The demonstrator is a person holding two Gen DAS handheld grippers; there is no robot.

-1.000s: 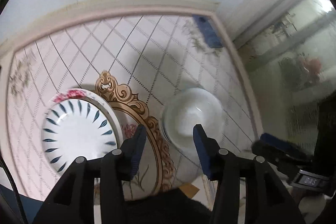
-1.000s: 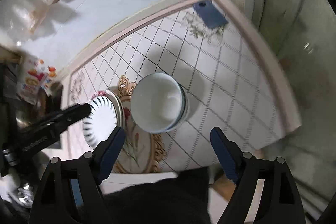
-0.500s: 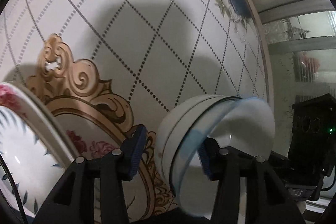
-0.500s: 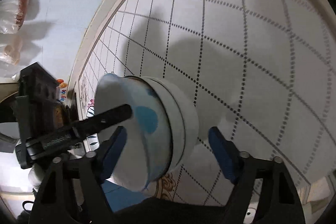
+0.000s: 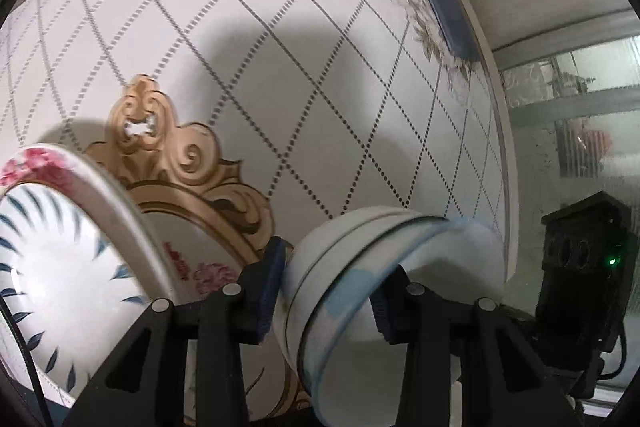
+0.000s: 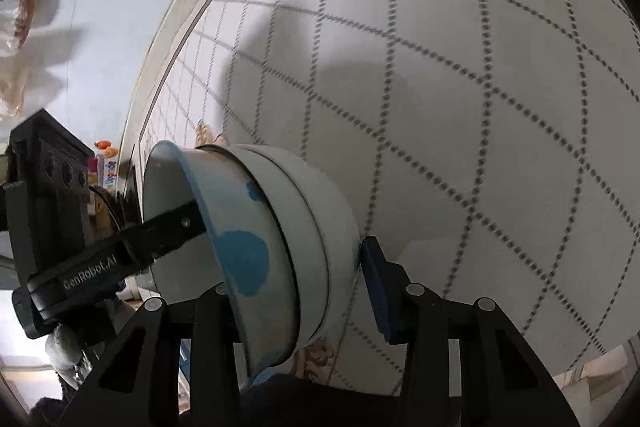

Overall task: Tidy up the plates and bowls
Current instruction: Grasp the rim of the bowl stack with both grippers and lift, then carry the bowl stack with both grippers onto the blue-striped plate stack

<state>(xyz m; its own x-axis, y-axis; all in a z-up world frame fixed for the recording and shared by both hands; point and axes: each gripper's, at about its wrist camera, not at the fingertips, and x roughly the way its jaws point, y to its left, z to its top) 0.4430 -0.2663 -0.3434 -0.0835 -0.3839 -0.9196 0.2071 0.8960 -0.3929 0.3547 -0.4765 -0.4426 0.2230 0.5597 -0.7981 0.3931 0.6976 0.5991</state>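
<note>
Two nested bowls (image 6: 288, 251) — white, blue-splotched, tilted, seemingly pinched by left gripper (image 5: 326, 291).

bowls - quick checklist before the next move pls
1. Bowls nested: ok. The blue bowl sits inside the white bowl.
2. Left gripper straddles the wall: ok. One finger is inside the blue bowl and one is outside the white bowl.
3. Left gripper clamped: cannot tell.
4. Right gripper has a grip: cannot tell. Its outer pad is at the white bowl, and its other finger is hidden behind the bowls.
5. Plates clear of the bowls: ok. They sit apart, on the left.
</note>
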